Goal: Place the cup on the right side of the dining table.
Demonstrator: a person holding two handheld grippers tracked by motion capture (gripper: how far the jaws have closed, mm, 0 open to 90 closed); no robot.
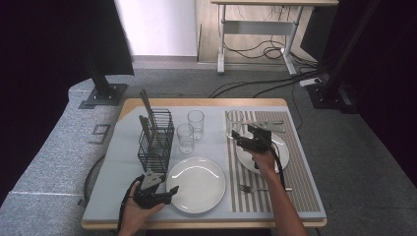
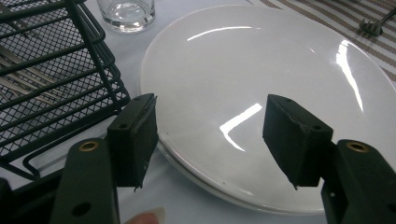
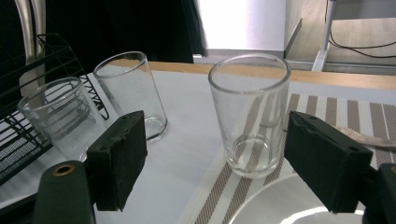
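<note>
Three glasses stand on the worktop (image 1: pixel 108 196). The right tongs (image 3: pixel 212 154) are wide apart, with nothing in them, and point at the glass (image 3: pixel 249 114) on the striped mat (image 3: pixel 327 109). The left tongs (image 2: pixel 210 140) gape wide over the white plate (image 2: pixel 261 60), just beside the wire basket (image 2: pixel 51 79).

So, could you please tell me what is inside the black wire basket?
The wire basket holds long metal cutlery handles sticking out above its rim. Their lower ends sit behind the mesh, so I cannot tell which pieces they are.
</note>
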